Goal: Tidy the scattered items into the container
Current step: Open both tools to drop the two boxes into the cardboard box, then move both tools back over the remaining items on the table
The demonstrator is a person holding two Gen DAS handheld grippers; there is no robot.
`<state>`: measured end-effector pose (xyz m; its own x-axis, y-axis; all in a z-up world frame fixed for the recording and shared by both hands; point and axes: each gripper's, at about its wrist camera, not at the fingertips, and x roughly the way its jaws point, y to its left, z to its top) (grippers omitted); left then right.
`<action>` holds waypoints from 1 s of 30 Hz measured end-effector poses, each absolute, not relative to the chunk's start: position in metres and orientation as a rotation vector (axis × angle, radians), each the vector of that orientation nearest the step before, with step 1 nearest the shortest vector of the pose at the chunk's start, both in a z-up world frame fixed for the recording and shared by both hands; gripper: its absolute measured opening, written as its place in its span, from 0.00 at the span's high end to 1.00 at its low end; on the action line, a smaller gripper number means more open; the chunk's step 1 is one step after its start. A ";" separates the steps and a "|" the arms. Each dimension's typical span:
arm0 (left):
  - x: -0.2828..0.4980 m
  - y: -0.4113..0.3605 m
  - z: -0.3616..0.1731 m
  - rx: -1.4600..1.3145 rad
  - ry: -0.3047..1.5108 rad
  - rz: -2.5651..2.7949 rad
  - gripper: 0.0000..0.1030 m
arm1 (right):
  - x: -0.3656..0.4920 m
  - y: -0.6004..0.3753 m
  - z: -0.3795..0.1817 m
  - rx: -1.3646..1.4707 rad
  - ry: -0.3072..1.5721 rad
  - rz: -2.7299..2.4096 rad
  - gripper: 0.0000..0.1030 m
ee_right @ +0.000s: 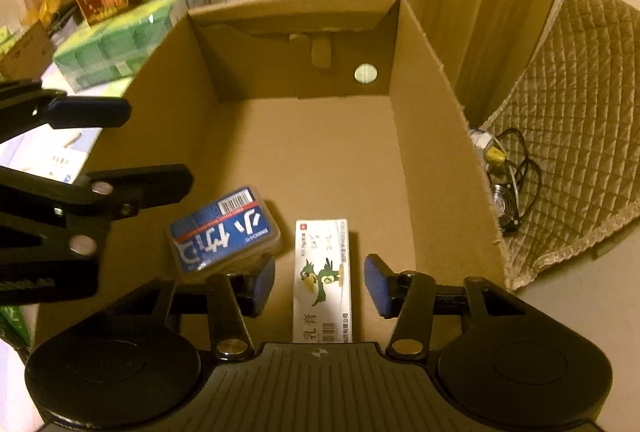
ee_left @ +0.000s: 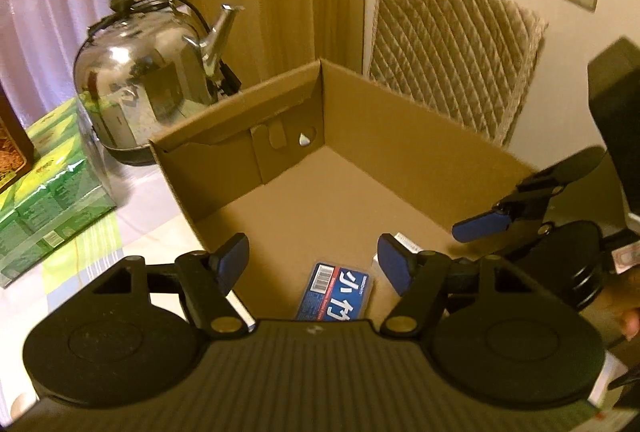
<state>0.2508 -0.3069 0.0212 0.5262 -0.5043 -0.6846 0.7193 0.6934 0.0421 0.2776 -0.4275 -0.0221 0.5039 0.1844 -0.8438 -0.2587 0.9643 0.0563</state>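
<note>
White carton point(ee_right: 323, 280) flat on floor of cardboard box point(ee_right: 436, 135), long axis running straight away between jaws of right gripper point(ee_right: 320, 286), spread and empty. Blue case point(ee_right: 224, 232) just beside. Left gripper point(ee_left: 314, 264) likewise spread, empty, over the box.

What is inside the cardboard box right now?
On the floor of the cardboard box lie a blue card case and a white carton with a green bird. The near edge is hidden by the grippers.
</note>
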 end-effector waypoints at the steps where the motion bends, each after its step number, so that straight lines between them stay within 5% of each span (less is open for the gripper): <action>1: 0.249 -0.303 0.025 0.331 0.690 -0.744 0.35 | 0.275 -0.428 -0.019 -0.076 0.996 0.270 0.51; 23: 0.143 -0.142 0.077 0.152 0.647 -0.515 0.05 | 0.157 -0.359 0.072 -0.099 0.810 0.385 0.03; 30: 0.107 -0.077 0.070 0.158 0.665 -0.403 0.01 | 0.114 -0.318 0.074 -0.113 0.794 0.491 0.02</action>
<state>0.1068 -0.0771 0.0696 0.7129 -0.3122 -0.6279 0.4121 0.9110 0.0149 0.1143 -0.3182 0.0736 0.5955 0.3803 -0.7076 -0.4637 0.8820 0.0838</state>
